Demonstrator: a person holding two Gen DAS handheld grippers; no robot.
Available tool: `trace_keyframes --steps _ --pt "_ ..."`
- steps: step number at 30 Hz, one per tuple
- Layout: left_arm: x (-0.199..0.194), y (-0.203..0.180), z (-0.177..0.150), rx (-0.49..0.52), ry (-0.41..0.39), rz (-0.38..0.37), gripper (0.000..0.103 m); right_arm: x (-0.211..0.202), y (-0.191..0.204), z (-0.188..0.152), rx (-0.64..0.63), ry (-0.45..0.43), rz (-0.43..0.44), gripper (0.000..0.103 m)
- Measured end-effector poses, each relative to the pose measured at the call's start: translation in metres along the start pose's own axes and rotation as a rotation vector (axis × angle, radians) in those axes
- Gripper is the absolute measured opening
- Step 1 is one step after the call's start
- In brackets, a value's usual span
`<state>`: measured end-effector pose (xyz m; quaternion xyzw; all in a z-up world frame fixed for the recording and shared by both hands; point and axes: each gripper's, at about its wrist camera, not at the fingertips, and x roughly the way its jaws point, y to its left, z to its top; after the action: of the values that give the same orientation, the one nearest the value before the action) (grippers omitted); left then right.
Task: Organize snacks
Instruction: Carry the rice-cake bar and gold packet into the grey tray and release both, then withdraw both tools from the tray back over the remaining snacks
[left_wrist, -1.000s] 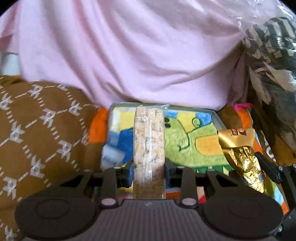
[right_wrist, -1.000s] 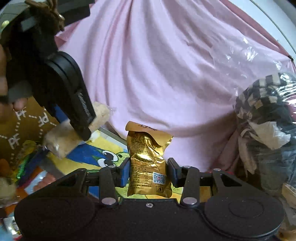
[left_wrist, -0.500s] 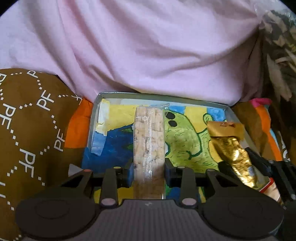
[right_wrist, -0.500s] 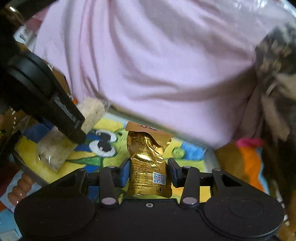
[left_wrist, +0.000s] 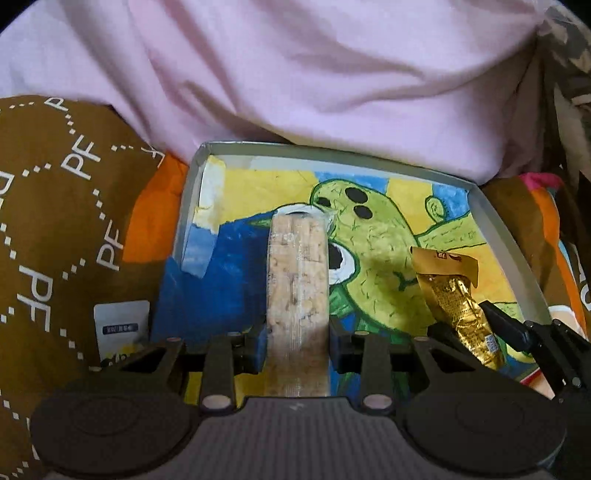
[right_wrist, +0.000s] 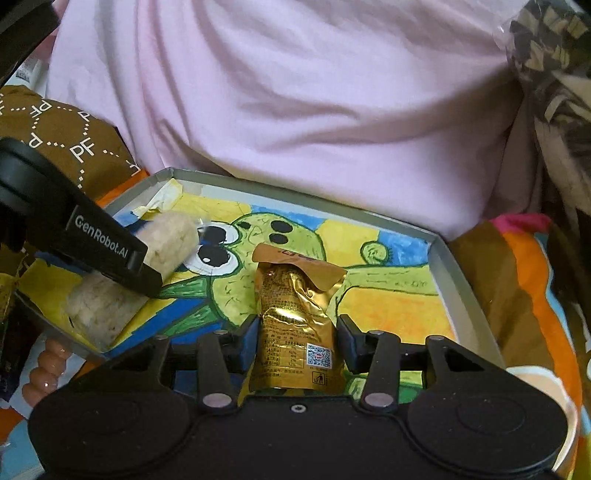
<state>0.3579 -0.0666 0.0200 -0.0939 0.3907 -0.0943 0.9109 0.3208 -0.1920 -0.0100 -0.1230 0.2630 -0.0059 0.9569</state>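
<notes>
Left wrist view only: small white packet (left_wrist: 122, 325) lying on brown patterned fabric (left_wrist: 55, 221) left of tray (left_wrist: 495, 236). Right wrist view only: pink beaded item (right_wrist: 48, 373) below tray's near-left corner, QR code on gold pouch (right_wrist: 295, 325). Left gripper (left_wrist: 297, 343) tilted down over painted tray floor, clamped on rice-crisp bar (left_wrist: 297, 295). Right gripper (right_wrist: 297, 339) angled down beside it; jaws just been opening, right pad slightly off gold pouch, left pad touching.
</notes>
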Motion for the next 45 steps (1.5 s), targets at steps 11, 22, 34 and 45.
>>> trace_keyframes --steps 11,22,34,45 --pt "0.000 -0.001 -0.003 0.001 0.030 -0.004 0.039 -0.002 0.005 0.001 0.019 -0.005 0.007 0.078" --pt "-0.042 -0.008 -0.008 0.045 -0.104 0.033 0.081 -0.052 -0.014 0.007 0.104 -0.095 -0.012 0.099" --pt "-0.127 -0.029 -0.024 0.150 -0.239 0.084 0.103 -0.142 -0.026 0.013 0.142 -0.169 0.003 0.102" --pt "-0.196 -0.031 -0.070 0.155 -0.275 0.082 0.103 -0.229 -0.017 -0.007 0.164 -0.213 0.020 0.102"
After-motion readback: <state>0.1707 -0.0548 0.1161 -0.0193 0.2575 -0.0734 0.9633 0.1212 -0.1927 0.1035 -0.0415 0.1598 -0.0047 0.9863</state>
